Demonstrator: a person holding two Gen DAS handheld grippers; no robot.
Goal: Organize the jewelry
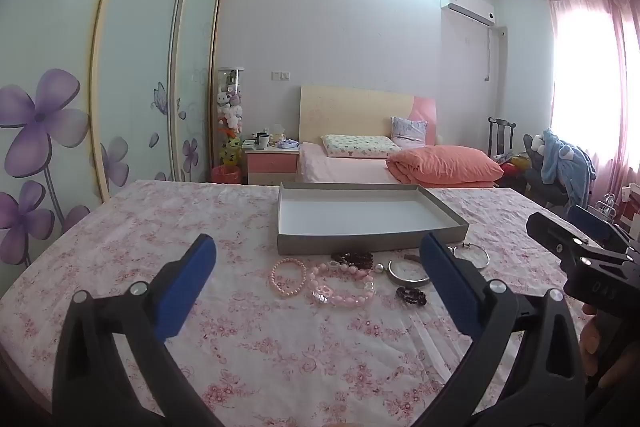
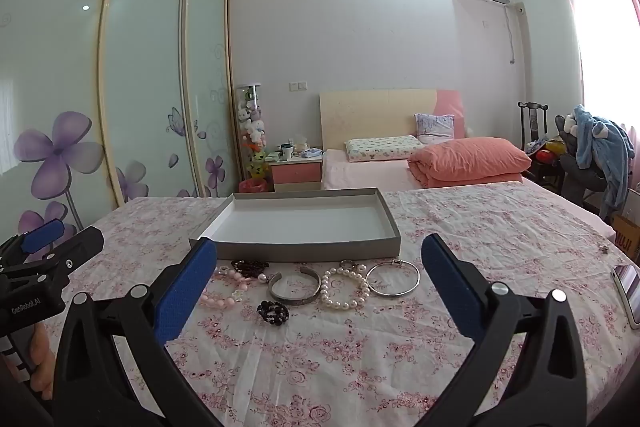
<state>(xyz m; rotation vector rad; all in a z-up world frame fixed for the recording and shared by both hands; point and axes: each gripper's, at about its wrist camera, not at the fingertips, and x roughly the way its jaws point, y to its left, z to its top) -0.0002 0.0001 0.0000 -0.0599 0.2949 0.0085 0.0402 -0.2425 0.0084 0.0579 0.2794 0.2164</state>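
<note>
A table under a pink floral tablecloth [image 2: 360, 359] fills the lower half of both views. At its middle stands a shallow grey cardboard tray [image 2: 304, 251] with a white inside, and nothing lies in it. The jewelry sits on the cloth just in front of the tray's near wall.

In the right wrist view the pieces run across the centre of the frame: a pink bead bracelet [image 2: 224, 297] at the left, partly behind the left finger; a dark bead bracelet [image 2: 250, 267] above it near the tray; a silver cuff bangle [image 2: 295, 291]; a small black bead bracelet [image 2: 273, 311] below the cuff; a white pearl bracelet [image 2: 345, 287]; and a thin silver bangle [image 2: 394, 279] at the right. A phone [image 2: 629, 293] lies at the right edge of the frame.

The right gripper [image 2: 318, 267] hangs above the cloth with its blue-padded jaws spread wide, nothing between them and touching no piece. The left gripper [image 1: 318, 263] stands the same way, wide and holding nothing. In its view a small pink pearl bracelet [image 1: 289, 277] lies at centre, left of the chunky pink beads.

A bed with an orange quilt [image 1: 444, 165] occupies the background at centre right, and a flowered wardrobe [image 1: 80, 87] takes up the left.
</note>
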